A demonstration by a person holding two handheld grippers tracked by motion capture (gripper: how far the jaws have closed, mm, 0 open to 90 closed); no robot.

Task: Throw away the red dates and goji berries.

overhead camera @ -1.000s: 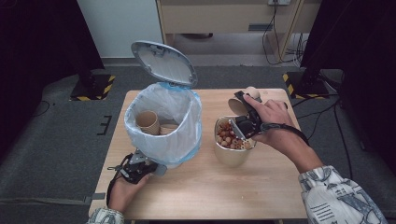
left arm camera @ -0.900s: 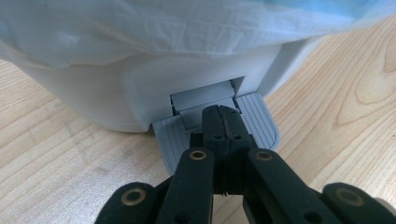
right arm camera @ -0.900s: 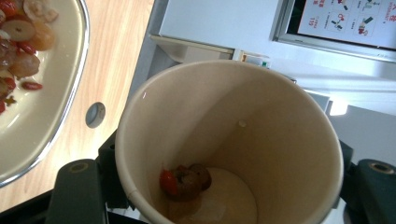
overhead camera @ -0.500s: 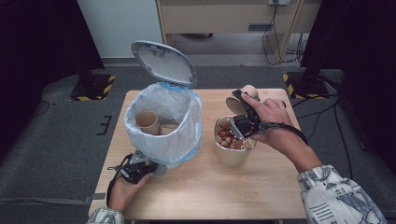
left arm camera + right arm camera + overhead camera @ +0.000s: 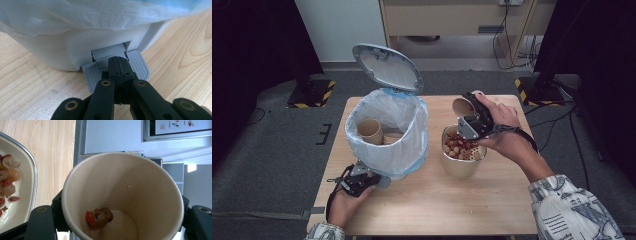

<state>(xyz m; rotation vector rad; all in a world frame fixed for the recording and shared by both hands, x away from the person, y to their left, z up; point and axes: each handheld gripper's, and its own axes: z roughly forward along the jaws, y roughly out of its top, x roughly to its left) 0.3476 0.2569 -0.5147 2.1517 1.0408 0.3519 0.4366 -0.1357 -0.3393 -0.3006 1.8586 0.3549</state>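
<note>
A white pedal bin (image 5: pixel 387 145) with a plastic liner stands on the wooden table (image 5: pixel 437 210), its grey lid (image 5: pixel 387 67) raised. Paper cups (image 5: pixel 369 131) lie inside it. My left gripper (image 5: pixel 364 175) is shut, and its joined tips (image 5: pixel 119 61) rest on the bin's grey pedal (image 5: pixel 91 73). My right gripper (image 5: pixel 469 119) is shut on a paper cup (image 5: pixel 462 106), tilted on its side above a beige container (image 5: pixel 459 167) of food scraps (image 5: pixel 458 145). In the right gripper view, the black fingers (image 5: pixel 41 222) flank the cup (image 5: pixel 140 190), and a few food bits (image 5: pixel 98 217) cling near its bottom.
The table's near half in front of the bin and container is bare wood. Black stands with yellow-striped bases (image 5: pixel 309 95) and cables (image 5: pixel 512 35) are on the grey floor beyond the table. A cabinet (image 5: pixel 452 17) stands at the back.
The right hand has carried the tilted cup a little to the left, closer over the container. The left gripper stays on the pedal and the lid stays up.
</note>
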